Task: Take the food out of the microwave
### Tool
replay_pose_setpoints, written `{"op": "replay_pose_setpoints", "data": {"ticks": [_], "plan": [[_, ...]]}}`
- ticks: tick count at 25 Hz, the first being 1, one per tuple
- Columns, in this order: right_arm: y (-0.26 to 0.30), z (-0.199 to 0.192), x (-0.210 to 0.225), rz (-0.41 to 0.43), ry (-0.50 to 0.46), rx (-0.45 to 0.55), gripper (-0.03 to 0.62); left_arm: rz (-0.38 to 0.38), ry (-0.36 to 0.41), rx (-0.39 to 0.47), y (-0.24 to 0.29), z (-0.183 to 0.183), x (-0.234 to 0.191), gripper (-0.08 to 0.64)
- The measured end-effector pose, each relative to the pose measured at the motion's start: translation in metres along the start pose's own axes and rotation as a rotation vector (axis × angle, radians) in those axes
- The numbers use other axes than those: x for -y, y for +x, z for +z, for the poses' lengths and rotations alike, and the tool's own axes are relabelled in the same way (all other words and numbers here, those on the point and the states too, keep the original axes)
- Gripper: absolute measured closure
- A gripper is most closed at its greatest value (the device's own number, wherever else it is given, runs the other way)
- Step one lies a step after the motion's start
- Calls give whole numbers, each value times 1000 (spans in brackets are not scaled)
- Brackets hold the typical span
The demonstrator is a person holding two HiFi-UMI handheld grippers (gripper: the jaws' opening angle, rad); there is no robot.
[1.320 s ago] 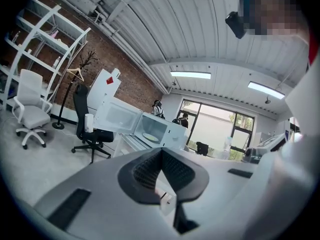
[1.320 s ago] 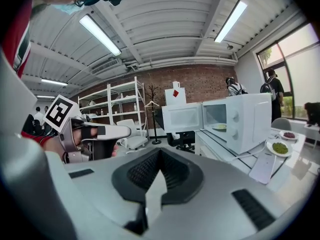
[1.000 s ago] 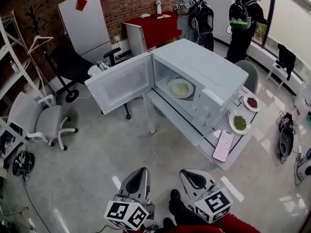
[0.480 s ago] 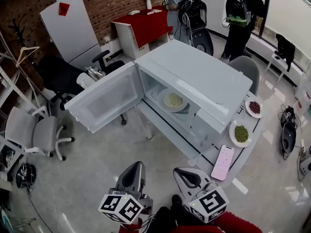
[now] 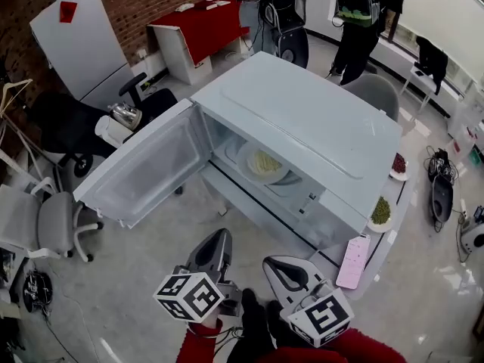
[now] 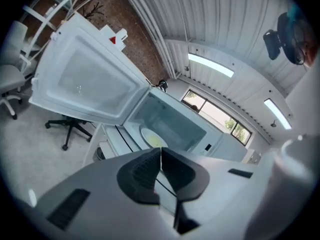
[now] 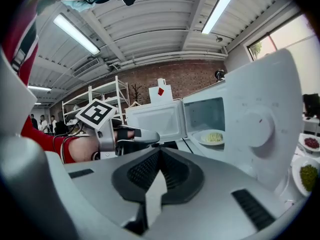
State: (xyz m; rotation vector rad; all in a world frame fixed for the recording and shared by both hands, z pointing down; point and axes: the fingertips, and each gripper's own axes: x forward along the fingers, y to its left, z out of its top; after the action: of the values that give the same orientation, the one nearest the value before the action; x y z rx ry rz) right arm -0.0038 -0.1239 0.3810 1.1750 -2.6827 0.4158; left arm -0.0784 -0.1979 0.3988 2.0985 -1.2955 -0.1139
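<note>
The white microwave (image 5: pixel 302 123) stands on a table with its door (image 5: pixel 144 169) swung wide to the left. Inside on the turntable sits a white plate of pale yellow food (image 5: pixel 262 162), also seen as the plate (image 7: pixel 213 137) in the right gripper view and the plate (image 6: pixel 152 139) in the left gripper view. My left gripper (image 5: pixel 217 245) and right gripper (image 5: pixel 274 271) are low in the head view, in front of the microwave and well short of it. Both are shut with nothing between the jaws.
On the table right of the microwave lie a pink phone (image 5: pixel 353 262), a plate of green food (image 5: pixel 380 211) and a plate of dark red food (image 5: pixel 398 163). Office chairs (image 5: pixel 53 221) stand left. Two people (image 5: pixel 363 10) stand beyond.
The microwave has drawn closer and larger in the head view over the second; my grippers have kept low in front of it, both still shut.
</note>
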Motion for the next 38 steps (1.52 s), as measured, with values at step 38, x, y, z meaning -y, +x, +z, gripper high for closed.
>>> {"op": "replay_pose_setpoints", "data": {"ticks": [38], "plan": [[56,-10,44,-128,57,-69,581,-216,-737,-361,176,-21,-32,541]]}}
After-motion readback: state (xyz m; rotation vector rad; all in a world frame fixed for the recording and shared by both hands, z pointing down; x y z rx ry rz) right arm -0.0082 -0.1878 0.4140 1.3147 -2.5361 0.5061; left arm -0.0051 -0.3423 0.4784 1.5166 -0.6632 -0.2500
